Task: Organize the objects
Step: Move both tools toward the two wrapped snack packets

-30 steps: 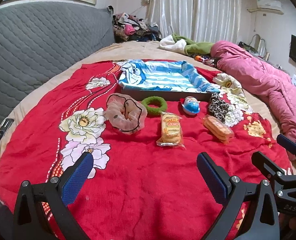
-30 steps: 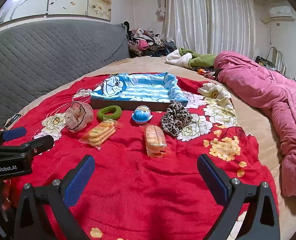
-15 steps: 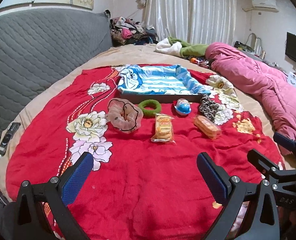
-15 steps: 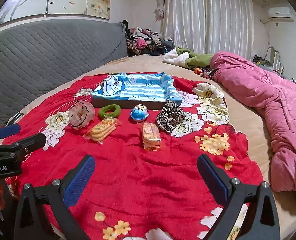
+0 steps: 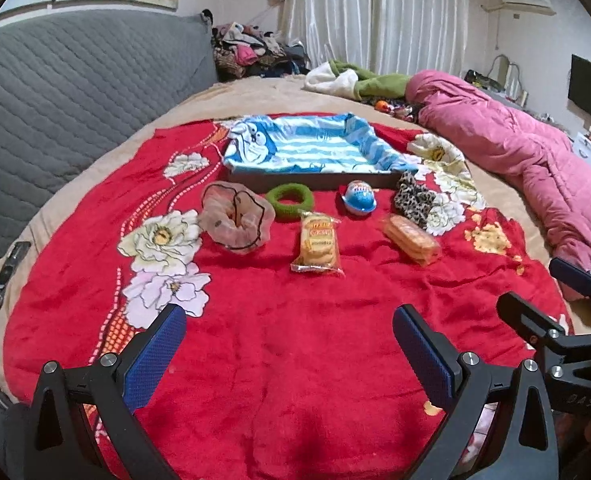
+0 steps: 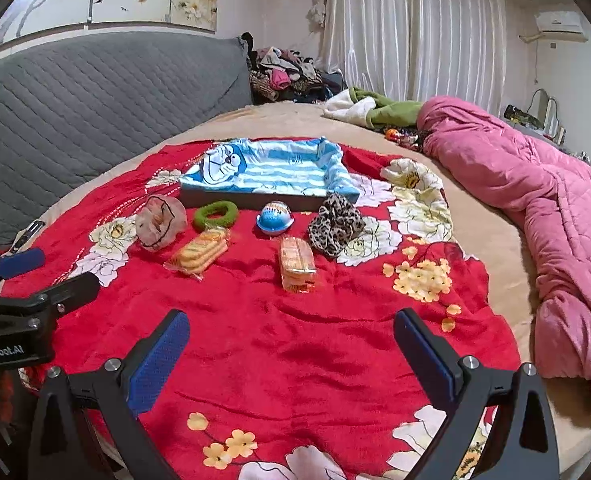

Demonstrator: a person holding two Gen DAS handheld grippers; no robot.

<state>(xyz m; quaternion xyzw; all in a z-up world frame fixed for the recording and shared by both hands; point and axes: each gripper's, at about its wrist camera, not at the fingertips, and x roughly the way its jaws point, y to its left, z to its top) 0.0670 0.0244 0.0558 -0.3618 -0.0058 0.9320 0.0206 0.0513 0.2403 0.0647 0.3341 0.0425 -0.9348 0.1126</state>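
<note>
On the red floral blanket [image 5: 279, 332] lie a sheer peach scrunchie [image 5: 236, 218], a green scrunchie [image 5: 290, 199], a blue egg toy [image 5: 359, 197], a leopard scrunchie [image 5: 414, 199] and two biscuit packs [image 5: 316, 245] [image 5: 411, 235]. Behind them sits a tray lined with blue striped cartoon cloth [image 5: 255, 160]. My left gripper [image 5: 289, 340] hovers open over bare blanket, well short of the objects. My right gripper [image 6: 291, 346] is open too, nothing between its fingers. The right wrist view shows the same row: peach scrunchie [image 6: 160, 222], green scrunchie [image 6: 215, 215], egg toy [image 6: 274, 218], leopard scrunchie [image 6: 335, 225], packs [image 6: 199, 253] [image 6: 296, 263], tray [image 6: 327, 168].
A pink quilt [image 6: 543, 200] lies along the bed's right side. A grey quilted headboard [image 5: 63, 92] rises at the left. Clothes [image 6: 287, 72] are piled at the back by white curtains. A small dark device [image 5: 9, 270] lies at the blanket's left edge.
Both grippers have pulled back from the objects, which now look smaller and farther off. Neither jaw opening changed and no object moved.
</note>
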